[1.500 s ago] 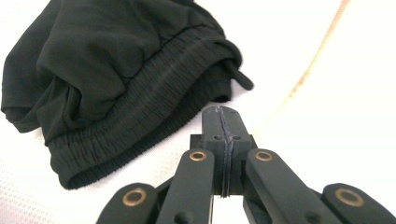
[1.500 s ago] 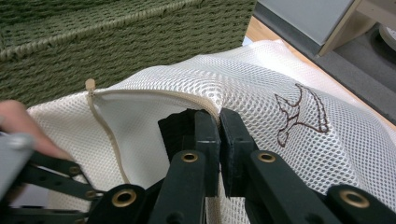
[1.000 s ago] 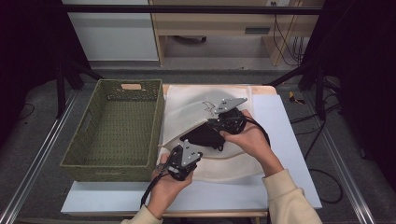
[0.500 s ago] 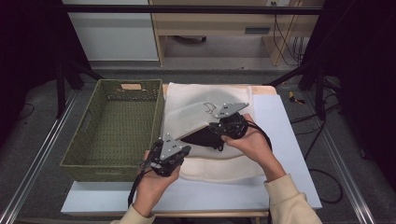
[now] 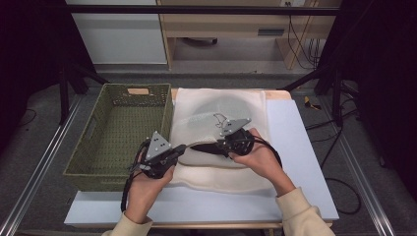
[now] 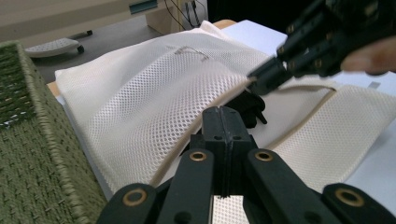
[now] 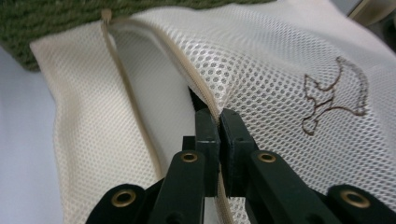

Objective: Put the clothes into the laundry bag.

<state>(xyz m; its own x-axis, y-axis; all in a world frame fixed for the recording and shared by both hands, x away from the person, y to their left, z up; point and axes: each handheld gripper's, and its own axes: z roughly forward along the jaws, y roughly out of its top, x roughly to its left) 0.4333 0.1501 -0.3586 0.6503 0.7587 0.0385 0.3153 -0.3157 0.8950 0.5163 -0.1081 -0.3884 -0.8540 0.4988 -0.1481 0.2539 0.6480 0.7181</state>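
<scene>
The white bench [image 5: 300, 147] carries a green woven basket [image 5: 118, 132], and your mesh laundry bag [image 5: 221, 118] lies flat just beside the basket's right wall, its zipped mouth facing you. Both of your tongs are pinching the top lip of that mouth. The left tongs [image 5: 181, 148] are pressed together on the zip edge at the end nearest the basket, and the right tongs [image 5: 196, 146] are clamped on the same edge farther from the basket, close to the little outline emblem [image 7: 334, 93]. In the left gripper view something dark [image 6: 247, 108] sits inside the opening; I cannot tell what it is.

I'd judge the bag light, limp and floppy: it will sag and fold wherever you don't support it, and the open weave can snag on a jaw corner. The stitched zip tape [image 7: 128, 93] is the firmest part, so keep your hold there, not on bare mesh, and lift both ends together.
</scene>
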